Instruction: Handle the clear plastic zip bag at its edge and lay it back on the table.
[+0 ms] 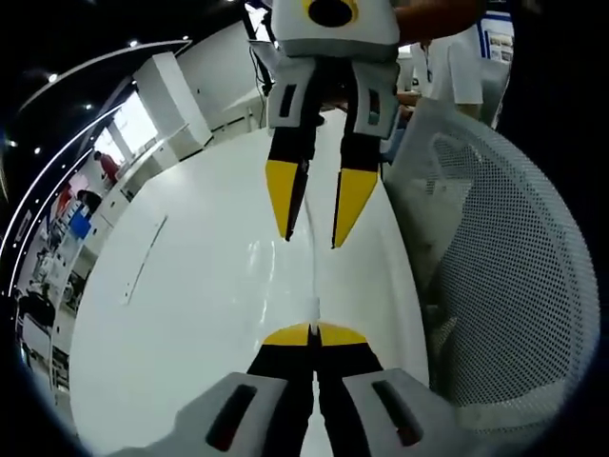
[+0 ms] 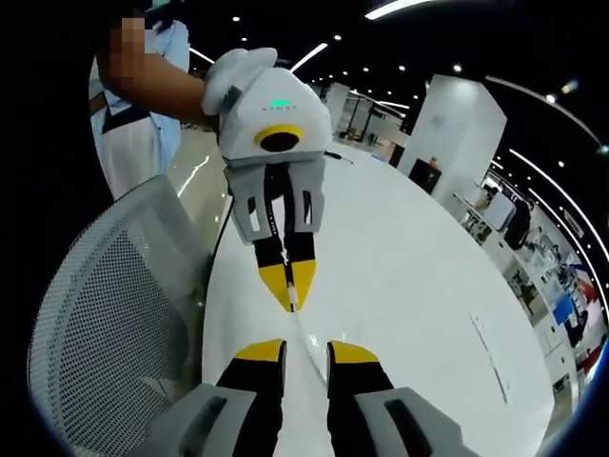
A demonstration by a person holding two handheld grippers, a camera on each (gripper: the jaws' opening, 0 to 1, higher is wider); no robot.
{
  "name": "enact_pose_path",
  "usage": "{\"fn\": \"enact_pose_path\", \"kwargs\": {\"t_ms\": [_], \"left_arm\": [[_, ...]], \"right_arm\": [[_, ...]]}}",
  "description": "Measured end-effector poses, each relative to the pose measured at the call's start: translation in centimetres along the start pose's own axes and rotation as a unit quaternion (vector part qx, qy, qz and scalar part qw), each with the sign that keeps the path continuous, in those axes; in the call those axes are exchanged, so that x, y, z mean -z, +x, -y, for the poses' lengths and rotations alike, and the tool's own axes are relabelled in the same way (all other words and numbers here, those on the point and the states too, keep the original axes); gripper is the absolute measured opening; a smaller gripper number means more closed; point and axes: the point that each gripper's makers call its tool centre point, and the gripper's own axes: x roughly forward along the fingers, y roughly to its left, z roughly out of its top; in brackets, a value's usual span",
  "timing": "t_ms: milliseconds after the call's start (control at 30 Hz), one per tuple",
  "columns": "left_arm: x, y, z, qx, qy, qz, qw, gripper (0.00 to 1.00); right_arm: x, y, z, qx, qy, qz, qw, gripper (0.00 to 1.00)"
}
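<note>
Clear zip bag (image 1: 311,286) thin, limp, slippery; taut edge-on over white counter (image 1: 190,314). Left gripper (image 1: 312,334) jaws closed, pinching bag edge. Right gripper (image 2: 306,350) jaws apart. Grip edges only.

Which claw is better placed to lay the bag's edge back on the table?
Left, probably: the left claw is shut on the zip bag edge, while the right claw stands open astride it above the table.

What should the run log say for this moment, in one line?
left gripper: shut on zip bag edge | right gripper: open, one jaw each side of bag | bag: seen edge-on, thin strip | table: white, below
</note>
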Motion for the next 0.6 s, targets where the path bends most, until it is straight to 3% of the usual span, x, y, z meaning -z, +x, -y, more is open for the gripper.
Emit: {"fn": "enact_pose_path", "kwargs": {"t_ms": [600], "left_arm": [[-0.2,0.5,-0.2,0.016,0.001,-0.007,0.9998,0.0]], "right_arm": [[-1.2,1.3,0.2,-0.013,-0.009,0.007,0.9998,0.12]]}}
